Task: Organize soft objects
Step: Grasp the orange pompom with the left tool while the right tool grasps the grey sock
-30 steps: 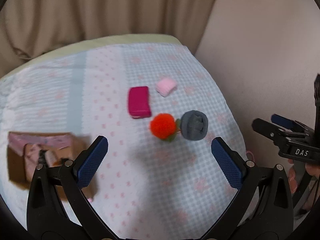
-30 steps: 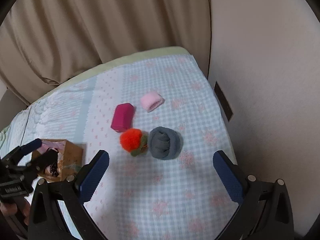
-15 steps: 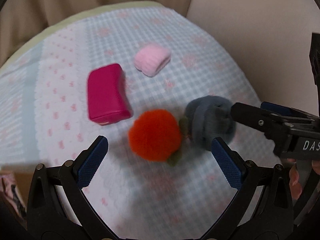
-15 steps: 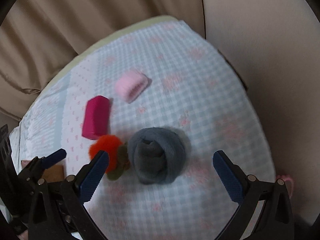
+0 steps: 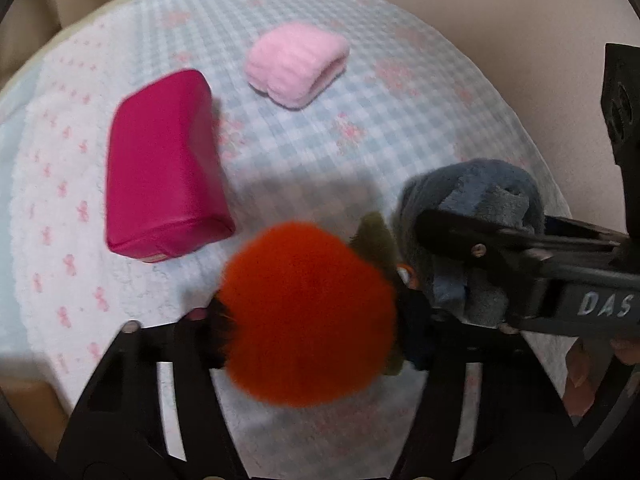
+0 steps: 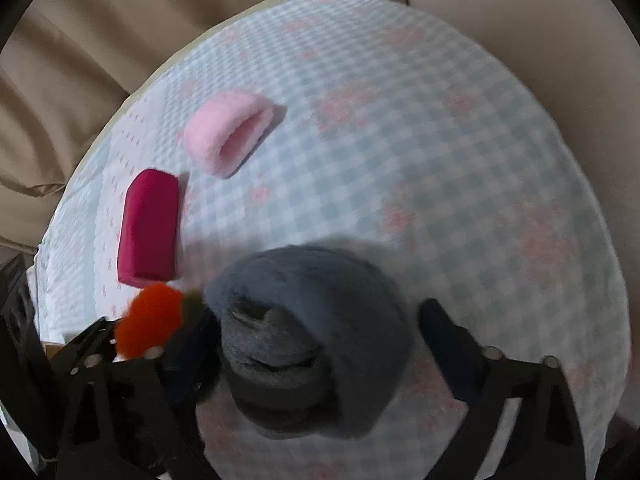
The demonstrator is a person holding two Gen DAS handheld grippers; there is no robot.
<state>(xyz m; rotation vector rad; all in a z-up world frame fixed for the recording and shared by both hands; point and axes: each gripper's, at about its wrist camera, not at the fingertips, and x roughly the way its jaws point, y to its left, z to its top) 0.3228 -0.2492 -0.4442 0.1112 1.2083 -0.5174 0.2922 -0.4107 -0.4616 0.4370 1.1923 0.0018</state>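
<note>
Left gripper (image 5: 308, 320) is right down over the orange pompom (image 5: 308, 312), its fingers squeezed in against both fuzzy sides, so it is clenched on that ball, whose olive felt leaf (image 5: 374, 240) sticks out toward the far right of the jaws. Right gripper (image 6: 316, 344) straddles the grey rolled sock ball (image 6: 312, 344): the near-left finger presses into the wool while the right finger (image 6: 444, 336) sits just beside it with a sliver of cloth showing, so whether it truly grips I cannot tell. The two soft things touch side by side, pompom to the left of the right gripper's jaws. Beyond the left jaws and off to their left lies the magenta pouch (image 5: 164, 168), flat on the blue-checked bedspread (image 5: 340, 140); farther ahead, past the jaw tips, rests the pale pink folded cloth (image 5: 296, 66), apart from the pouch. Beige curtain (image 6: 100, 40) hangs behind the bed
</note>
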